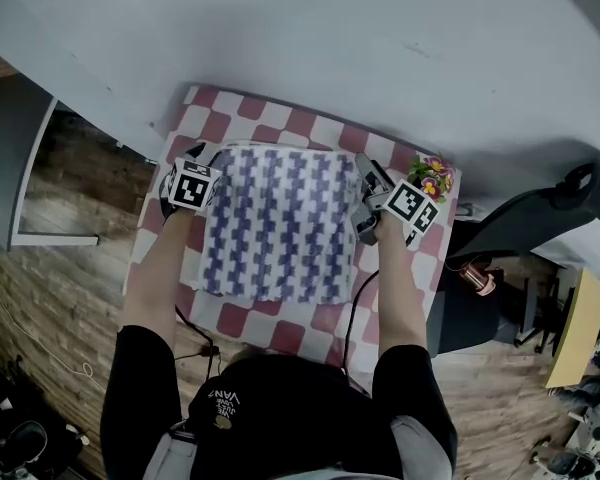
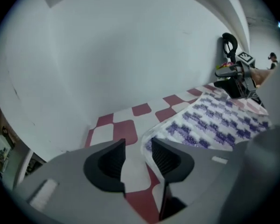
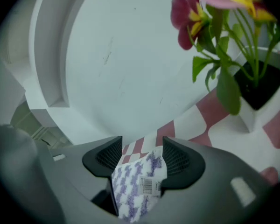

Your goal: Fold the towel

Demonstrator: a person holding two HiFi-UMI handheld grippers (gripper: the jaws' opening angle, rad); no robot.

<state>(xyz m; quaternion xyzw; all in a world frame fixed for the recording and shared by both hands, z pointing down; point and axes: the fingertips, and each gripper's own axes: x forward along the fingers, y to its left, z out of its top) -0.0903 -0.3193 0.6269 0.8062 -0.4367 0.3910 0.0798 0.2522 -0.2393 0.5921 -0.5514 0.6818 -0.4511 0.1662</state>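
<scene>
Centrally, the towel [image 1: 278,223], purple-and-white checked, lies flat on the red-and-white tablecloth [image 1: 310,323]. Its outline is close to square, and its sides run parallel to the table edges and to the white wall [image 1: 380,48] behind.

Its two far corners are the points of interest. The far-right corner, with its barcode label [image 3: 150,185], sits between the jaws of the right gripper [image 3: 141,155]. Those jaws stand wide apart, so the cloth rests loose there, at most brushing the right-hand pad and not pinched. The far-left corner lies just beside the right-hand jaw of the left gripper [image 2: 137,155]. That gripper is likewise released, and only tablecloth shows in its gap.

Each hand is thus nearest its own far corner, and the body of the towel stretches toward the near side between them. Any fresh grip would have to start from these corners or from the near edge.

Both forearms [image 1: 160,268] run up from the near side, flanking the towel. The left gripper tips down at the cloth, while the right points flatter toward the wall, with the flower pot [image 3: 256,92] close on its right.
</scene>
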